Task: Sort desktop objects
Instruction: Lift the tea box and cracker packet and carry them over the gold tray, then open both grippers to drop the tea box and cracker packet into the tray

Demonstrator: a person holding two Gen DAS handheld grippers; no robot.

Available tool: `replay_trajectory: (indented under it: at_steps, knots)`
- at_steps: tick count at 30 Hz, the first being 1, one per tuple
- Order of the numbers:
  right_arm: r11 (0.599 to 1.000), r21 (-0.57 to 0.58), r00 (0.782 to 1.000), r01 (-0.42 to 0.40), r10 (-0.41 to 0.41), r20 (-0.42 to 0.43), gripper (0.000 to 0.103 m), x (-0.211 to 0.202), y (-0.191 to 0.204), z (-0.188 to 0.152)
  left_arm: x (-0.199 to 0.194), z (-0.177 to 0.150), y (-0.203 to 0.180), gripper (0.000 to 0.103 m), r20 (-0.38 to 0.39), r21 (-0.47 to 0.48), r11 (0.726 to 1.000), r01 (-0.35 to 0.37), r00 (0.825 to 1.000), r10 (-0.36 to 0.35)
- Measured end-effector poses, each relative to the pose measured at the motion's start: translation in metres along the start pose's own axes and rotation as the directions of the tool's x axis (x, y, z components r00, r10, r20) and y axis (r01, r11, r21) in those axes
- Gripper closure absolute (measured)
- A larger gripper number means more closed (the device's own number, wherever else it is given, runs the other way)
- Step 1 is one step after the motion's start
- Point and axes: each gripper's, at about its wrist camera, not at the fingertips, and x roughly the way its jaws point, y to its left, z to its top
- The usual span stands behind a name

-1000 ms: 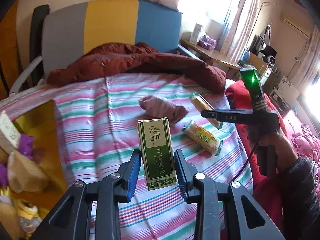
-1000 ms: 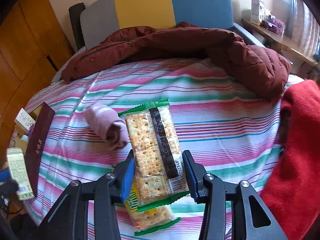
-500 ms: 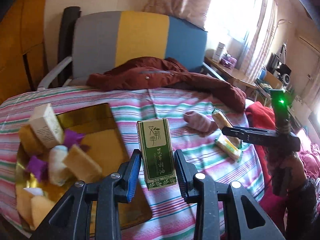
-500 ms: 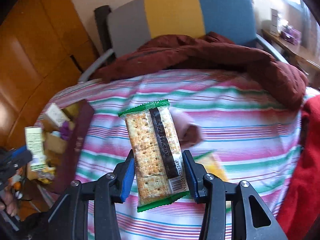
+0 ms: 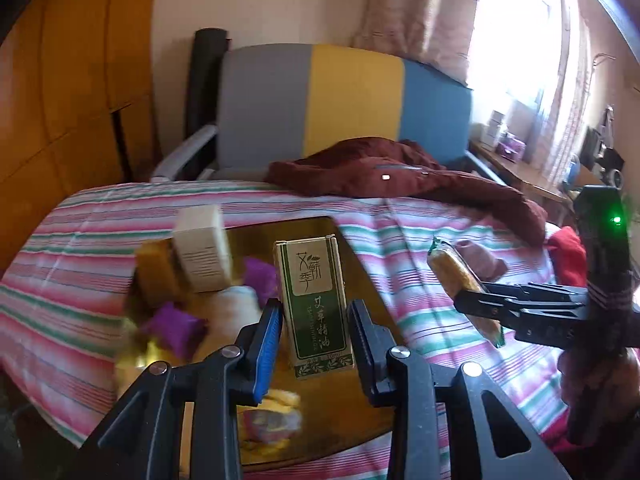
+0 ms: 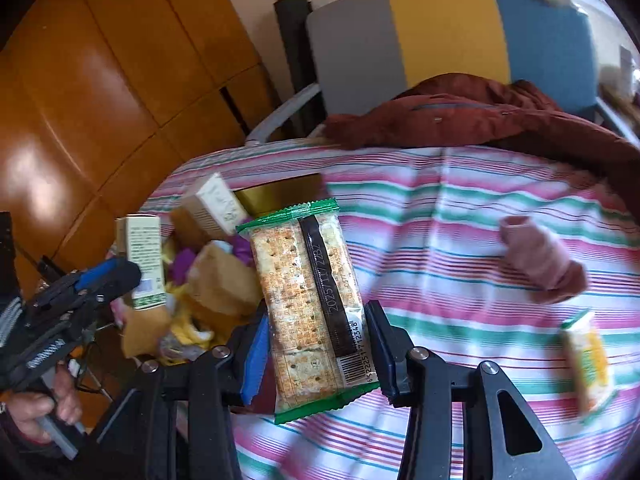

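My left gripper (image 5: 314, 330) is shut on a green and cream carton (image 5: 314, 302), held upright above the gold tray (image 5: 340, 412). That carton (image 6: 144, 264) and the left gripper (image 6: 100, 280) also show at the left of the right wrist view. My right gripper (image 6: 316, 352) is shut on a cracker packet (image 6: 308, 304) with green ends, over the striped cloth beside the tray. In the left wrist view the packet (image 5: 460, 280) sticks up from the right gripper (image 5: 476, 304) at the right. A second cracker packet (image 6: 586, 364) and a pink rolled cloth (image 6: 540, 264) lie on the cloth.
The gold tray (image 6: 276, 194) holds a pale box (image 5: 202, 254), purple wrappers (image 5: 174, 326) and tan pieces (image 6: 222, 280). A dark red jacket (image 5: 400, 172) lies across the far side before a grey, yellow and blue chair back (image 5: 352, 96). Wooden panels (image 6: 100, 92) stand at the left.
Both grippers have swung left with their loads. The tray, at the far left edge before, now lies under the carton. The pink cloth and second packet have shifted right in view.
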Motion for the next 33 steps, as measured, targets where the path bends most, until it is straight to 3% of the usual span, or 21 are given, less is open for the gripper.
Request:
replay_trajectory:
  at_steps: [8, 17, 23, 33]
  knots:
    - [0.998, 0.010, 0.998, -0.056, 0.057, -0.011, 0.057, 0.031, 0.046, -0.001, 0.002, -0.014, 0.047, 0.069, -0.011, -0.073, 0.995, -0.061, 0.998, 0.061]
    - [0.999, 0.032, 0.999, -0.041, 0.042, -0.007, 0.057, 0.052, 0.074, 0.001, 0.007, -0.019, 0.089, 0.069, -0.011, -0.127, 0.983, -0.131, 0.991, 0.130]
    - [1.000, 0.025, 1.000, -0.019, 0.019, -0.009, 0.057, 0.065, 0.087, 0.008, 0.025, -0.020, 0.103, 0.069, -0.037, -0.122, 0.972, -0.203, 0.979, 0.200]
    - [1.000, 0.001, 1.000, 0.017, -0.017, -0.025, 0.056, 0.083, 0.095, 0.007, 0.052, -0.019, 0.105, 0.068, -0.070, -0.110, 0.968, -0.226, 0.973, 0.219]
